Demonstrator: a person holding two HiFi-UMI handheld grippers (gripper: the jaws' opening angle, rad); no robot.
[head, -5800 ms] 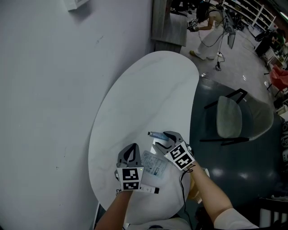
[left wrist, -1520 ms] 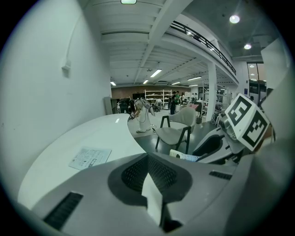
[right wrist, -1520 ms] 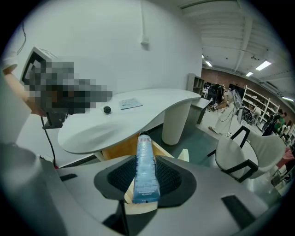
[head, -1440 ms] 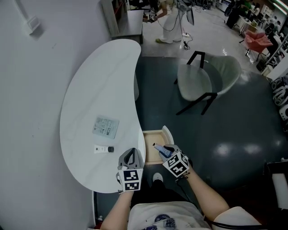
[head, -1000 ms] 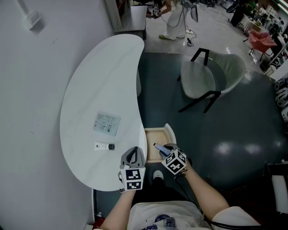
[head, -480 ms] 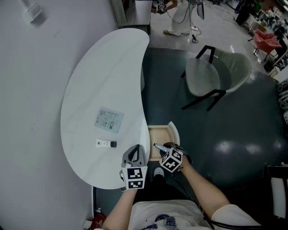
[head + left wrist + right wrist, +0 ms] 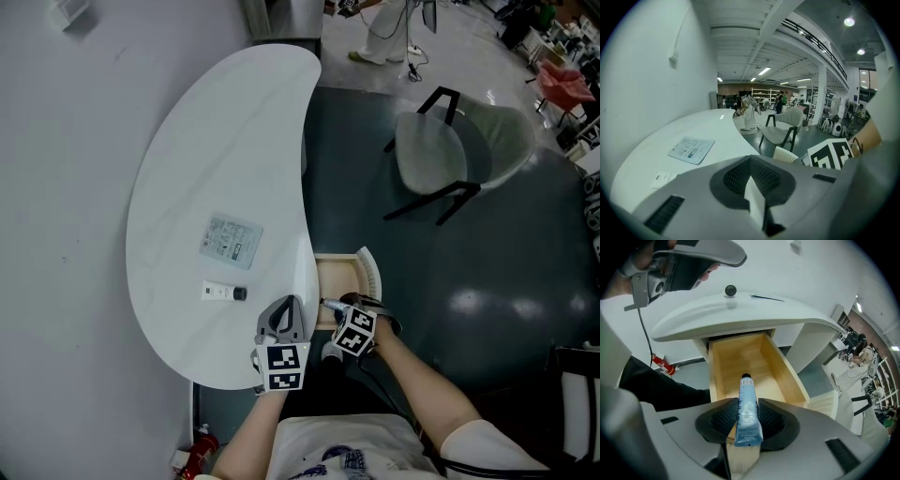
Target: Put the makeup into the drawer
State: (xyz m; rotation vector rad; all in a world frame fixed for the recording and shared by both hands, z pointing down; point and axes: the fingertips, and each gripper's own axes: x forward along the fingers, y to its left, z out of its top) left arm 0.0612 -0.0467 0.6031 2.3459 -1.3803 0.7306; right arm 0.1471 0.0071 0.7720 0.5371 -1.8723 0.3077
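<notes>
Wood drawer (image 7: 736, 363) under R claw (image 7: 748, 417), jaws part-closed, tight on blue tube (image 7: 748, 404)

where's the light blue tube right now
Right gripper view: clamped in the right gripper, the light blue tube hangs over the open wooden drawer, below the white table.

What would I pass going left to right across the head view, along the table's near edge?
Small white tube with black cap → left gripper → right gripper gripping a blue squeeze tube.
</notes>
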